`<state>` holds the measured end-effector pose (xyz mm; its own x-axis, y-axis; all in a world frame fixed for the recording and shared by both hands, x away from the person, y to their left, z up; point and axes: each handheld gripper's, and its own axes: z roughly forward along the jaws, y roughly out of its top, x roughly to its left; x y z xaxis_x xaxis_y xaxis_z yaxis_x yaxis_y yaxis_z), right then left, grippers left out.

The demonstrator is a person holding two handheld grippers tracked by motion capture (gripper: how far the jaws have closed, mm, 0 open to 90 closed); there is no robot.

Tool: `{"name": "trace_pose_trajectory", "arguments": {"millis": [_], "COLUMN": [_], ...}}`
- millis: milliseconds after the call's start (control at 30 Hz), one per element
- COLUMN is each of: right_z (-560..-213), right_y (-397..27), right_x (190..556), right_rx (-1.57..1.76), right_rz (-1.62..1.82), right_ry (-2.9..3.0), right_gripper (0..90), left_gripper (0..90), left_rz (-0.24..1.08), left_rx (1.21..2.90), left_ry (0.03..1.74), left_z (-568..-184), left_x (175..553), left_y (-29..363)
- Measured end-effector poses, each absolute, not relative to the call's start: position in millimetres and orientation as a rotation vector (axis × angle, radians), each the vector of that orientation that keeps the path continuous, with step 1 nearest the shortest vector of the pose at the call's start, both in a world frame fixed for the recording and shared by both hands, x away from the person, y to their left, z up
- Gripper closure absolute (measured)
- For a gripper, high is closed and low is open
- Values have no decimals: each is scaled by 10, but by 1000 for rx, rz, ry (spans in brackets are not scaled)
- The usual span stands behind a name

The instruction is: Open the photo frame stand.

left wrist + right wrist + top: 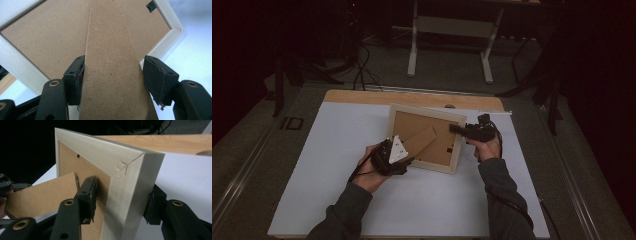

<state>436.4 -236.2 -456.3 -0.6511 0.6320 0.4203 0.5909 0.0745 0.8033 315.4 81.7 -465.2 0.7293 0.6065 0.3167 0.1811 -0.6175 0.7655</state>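
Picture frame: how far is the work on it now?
Done: the picture frame shows its back, its stand swung off the backing. In hand: the left gripper pinches the stand; the right gripper straddles the frame's rail, not yet clamped. Left: probably clamping and standing it up.

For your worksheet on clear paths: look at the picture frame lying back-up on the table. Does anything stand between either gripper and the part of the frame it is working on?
Nothing visible does. The left gripper already has the frame's cardboard stand leg between its jaws, and the right gripper straddles the rim of the picture frame with no other object between.
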Motion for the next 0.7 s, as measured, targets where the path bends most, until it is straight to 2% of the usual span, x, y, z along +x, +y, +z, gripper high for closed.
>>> {"name": "trace_pose_trajectory", "arguments": {"millis": [567,700], "right_z": [-4367,-4319], "right_y": [-2317,-2304], "right_x": [4302,4286], "right_rx": [1143,1109], "right_rz": [1649,1635], "right_ry": [2240,2239], "right_gripper": [580,590], "left_gripper": [403,404], "left_rz": [751,716], "left_rx": [2156,2149], "left_ry": [660,689], "left_z": [-4639,-4634], "left_x": [3223,3237], "left_y": [851,865]}}
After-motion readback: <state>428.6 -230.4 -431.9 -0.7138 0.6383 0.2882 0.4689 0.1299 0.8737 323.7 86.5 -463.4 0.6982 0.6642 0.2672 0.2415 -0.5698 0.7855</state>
